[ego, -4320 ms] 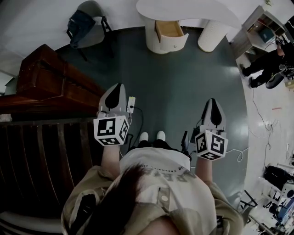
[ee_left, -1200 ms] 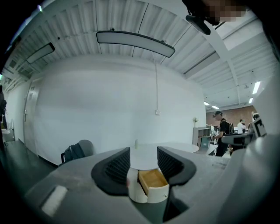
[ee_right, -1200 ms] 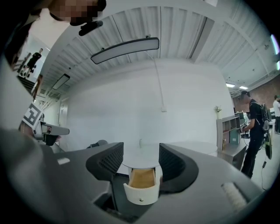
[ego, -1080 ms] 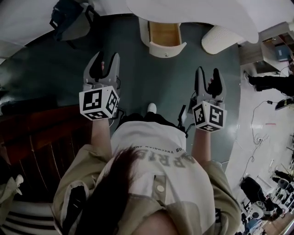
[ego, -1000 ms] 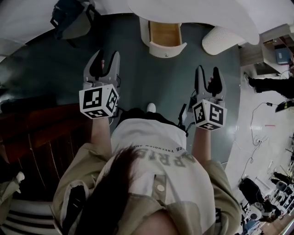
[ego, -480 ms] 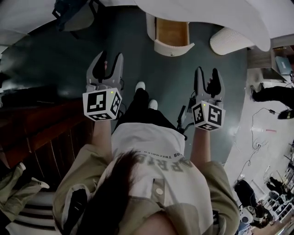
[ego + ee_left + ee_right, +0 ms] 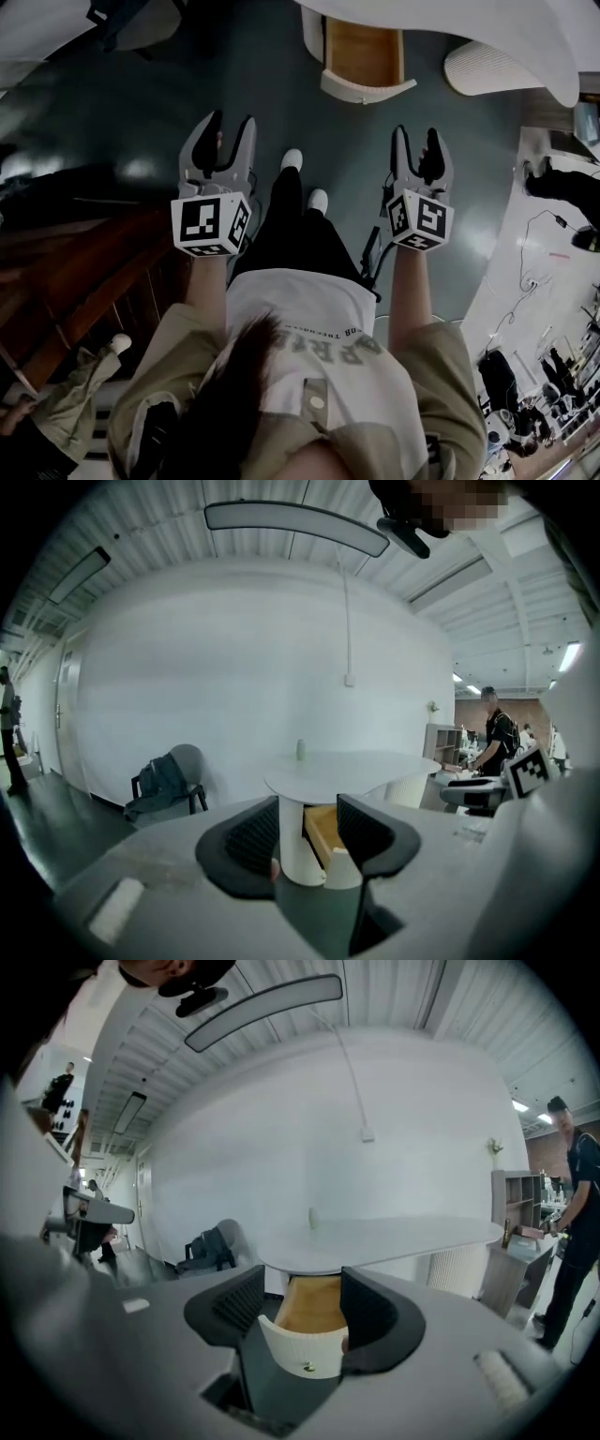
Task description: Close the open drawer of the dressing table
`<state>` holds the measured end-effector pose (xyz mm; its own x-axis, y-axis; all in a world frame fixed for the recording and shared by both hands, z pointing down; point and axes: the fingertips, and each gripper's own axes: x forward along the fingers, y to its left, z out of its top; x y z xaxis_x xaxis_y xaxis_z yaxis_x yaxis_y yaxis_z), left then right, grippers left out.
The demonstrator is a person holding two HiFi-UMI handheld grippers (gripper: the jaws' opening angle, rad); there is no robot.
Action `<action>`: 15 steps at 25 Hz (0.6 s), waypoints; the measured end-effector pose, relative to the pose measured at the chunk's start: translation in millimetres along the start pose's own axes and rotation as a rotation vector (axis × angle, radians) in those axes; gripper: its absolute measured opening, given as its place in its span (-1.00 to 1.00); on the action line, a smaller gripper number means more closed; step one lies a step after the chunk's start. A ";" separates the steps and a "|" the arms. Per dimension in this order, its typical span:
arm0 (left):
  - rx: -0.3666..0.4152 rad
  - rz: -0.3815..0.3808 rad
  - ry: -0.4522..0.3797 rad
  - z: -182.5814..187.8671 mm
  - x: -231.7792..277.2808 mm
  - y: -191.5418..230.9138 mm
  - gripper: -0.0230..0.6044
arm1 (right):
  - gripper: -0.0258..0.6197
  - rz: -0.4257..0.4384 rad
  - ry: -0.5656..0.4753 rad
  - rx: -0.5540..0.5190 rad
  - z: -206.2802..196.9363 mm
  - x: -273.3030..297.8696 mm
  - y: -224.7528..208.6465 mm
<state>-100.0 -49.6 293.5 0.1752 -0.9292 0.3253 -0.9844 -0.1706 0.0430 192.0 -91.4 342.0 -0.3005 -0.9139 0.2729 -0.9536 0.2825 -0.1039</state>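
So the left gripper (image 7: pixel 228 128) and right gripper (image 7: pixel 418 139) are both open and empty, near the table's (image 7: pixel 469 28) open drawer (image 7: pixel 362 54), not touching it.

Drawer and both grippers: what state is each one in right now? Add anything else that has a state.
drawer: open, pulled out, nothing visible inside
left gripper: jaws apart, holding nothing, short of the drawer
right gripper: jaws apart, holding nothing, short of the drawer
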 end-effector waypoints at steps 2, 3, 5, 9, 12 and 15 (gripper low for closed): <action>-0.007 0.001 0.018 -13.7 6.5 4.1 -0.27 | -0.14 0.003 0.031 0.005 -20.1 16.8 -0.8; -0.009 -0.001 0.026 -20.5 10.0 5.3 -0.27 | -0.14 0.005 0.044 0.009 -29.7 24.9 -1.9; -0.011 -0.004 0.043 -34.9 18.6 4.0 -0.27 | -0.14 0.009 0.071 0.007 -50.5 40.8 -7.2; -0.012 -0.006 0.086 -67.6 38.8 -4.4 -0.27 | -0.14 0.026 0.143 -0.016 -102.7 69.5 -18.9; -0.014 -0.011 0.104 -85.2 50.2 -6.8 -0.27 | -0.14 0.035 0.186 -0.029 -137.5 87.5 -20.6; -0.018 -0.014 0.117 -100.4 52.9 -6.6 -0.27 | -0.14 0.036 0.224 -0.028 -167.5 97.4 -17.8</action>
<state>-85.8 -64.8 405.3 0.1873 -0.8818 0.4329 -0.9821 -0.1766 0.0652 176.7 -136.6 530.6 -0.3273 -0.8165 0.4756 -0.9416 0.3242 -0.0915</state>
